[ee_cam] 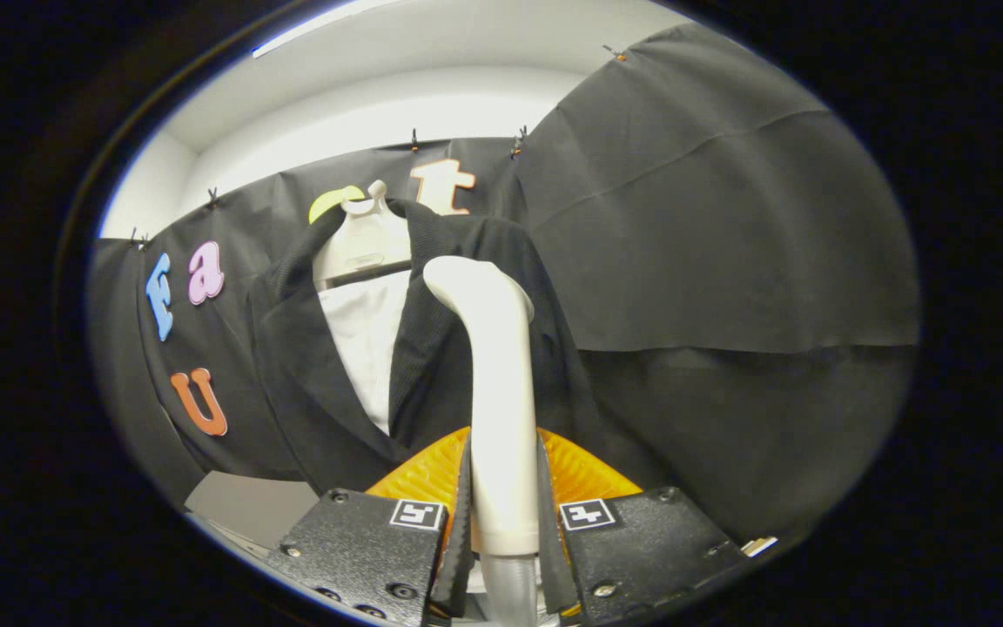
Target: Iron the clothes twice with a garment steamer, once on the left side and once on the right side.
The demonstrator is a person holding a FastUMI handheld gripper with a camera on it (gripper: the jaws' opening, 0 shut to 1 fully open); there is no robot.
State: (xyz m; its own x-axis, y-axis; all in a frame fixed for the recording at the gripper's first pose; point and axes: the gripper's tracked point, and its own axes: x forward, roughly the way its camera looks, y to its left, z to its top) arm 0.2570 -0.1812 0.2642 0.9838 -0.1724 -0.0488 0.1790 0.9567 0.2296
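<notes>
Gripper view: tongs [504, 514] pinching the steamer [501, 409] handle.
Both fingers press the upright handle; its curved head meets the dark jacket [432, 366], hanging on a hanger [365, 239] just beyond over a white shirt [368, 344].

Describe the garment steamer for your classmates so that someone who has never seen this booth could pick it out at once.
Start at the dark jacket hanging on a pale hanger against the booth's black cloth wall. In front of its right half rises the garment steamer, its handle clamped between both fingers of the gripper. It is the one smooth, cream, tube-shaped thing, curving at the top toward the jacket.
</notes>
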